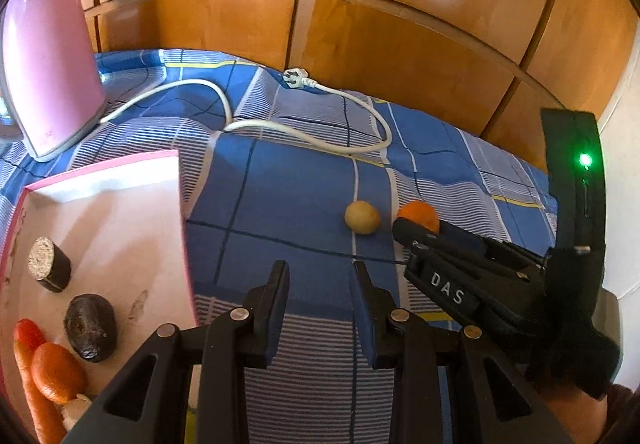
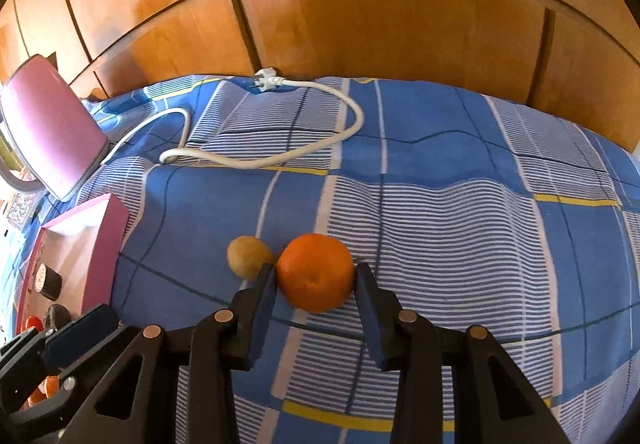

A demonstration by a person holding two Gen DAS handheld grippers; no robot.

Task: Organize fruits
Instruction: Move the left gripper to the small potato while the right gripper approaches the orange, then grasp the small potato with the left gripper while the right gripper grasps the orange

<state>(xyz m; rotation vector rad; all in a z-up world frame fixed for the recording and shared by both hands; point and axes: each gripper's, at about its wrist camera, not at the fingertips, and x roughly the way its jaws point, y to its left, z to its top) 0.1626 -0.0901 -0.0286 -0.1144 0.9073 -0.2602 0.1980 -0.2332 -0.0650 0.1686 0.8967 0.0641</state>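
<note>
Right claw (image 2: pixel 315 276) brackets the orange (image 2: pixel 315 271) on the bed (image 2: pixel 460 204), pads at its flanks, grip not yet clearly firm.

Whether the pads press the peel cannot be told; they look touching or just shy. The orange sits just beside a small tan fruit (image 2: pixel 248 256), with the stem dimple facing the camera, and being round it has no real long axis. A good pinch squeezes evenly across the widest part, keeps the left finger (image 2: pixel 260 292) off the tan fruit, then lifts straight. Left claw (image 1: pixel 321 272) hangs narrowed and empty near the pink tray (image 1: pixel 104 176).
</note>
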